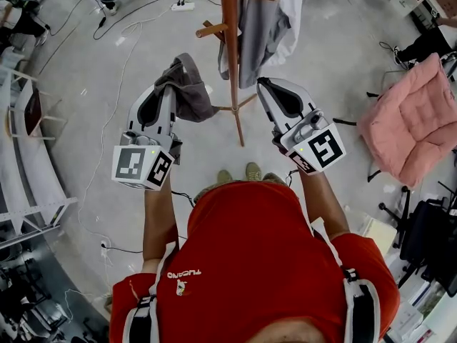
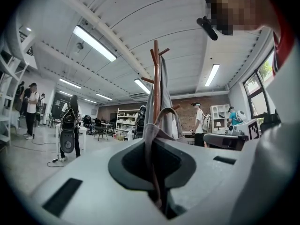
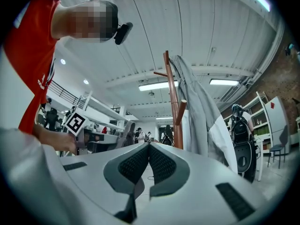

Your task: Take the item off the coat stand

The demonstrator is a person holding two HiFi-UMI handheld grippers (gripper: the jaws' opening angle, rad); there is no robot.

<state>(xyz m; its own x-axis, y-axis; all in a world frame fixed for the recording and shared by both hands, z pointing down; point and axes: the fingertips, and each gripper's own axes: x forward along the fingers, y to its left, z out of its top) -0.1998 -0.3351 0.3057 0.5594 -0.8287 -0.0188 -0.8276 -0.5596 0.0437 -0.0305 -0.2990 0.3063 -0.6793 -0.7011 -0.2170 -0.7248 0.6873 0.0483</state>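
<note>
Red shirt (image 1: pixel 250 263) fills the bottom; left hand-held gripper (image 1: pixel 166 88) pinches the grey cloth (image 1: pixel 189 91) tight, just left of the coat stand (image 1: pixel 230 63); right hand-held gripper (image 1: pixel 261 84) is closed on nothing, just right of it; a grey coat (image 1: pixel 260 27) hangs there.

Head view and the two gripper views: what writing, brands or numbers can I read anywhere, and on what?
"TUCANO": on the red shirt, upside down in the head view.
Left cube, right cube: black-and-white square patterns, no words.
Gripper views: nothing legible.
</note>
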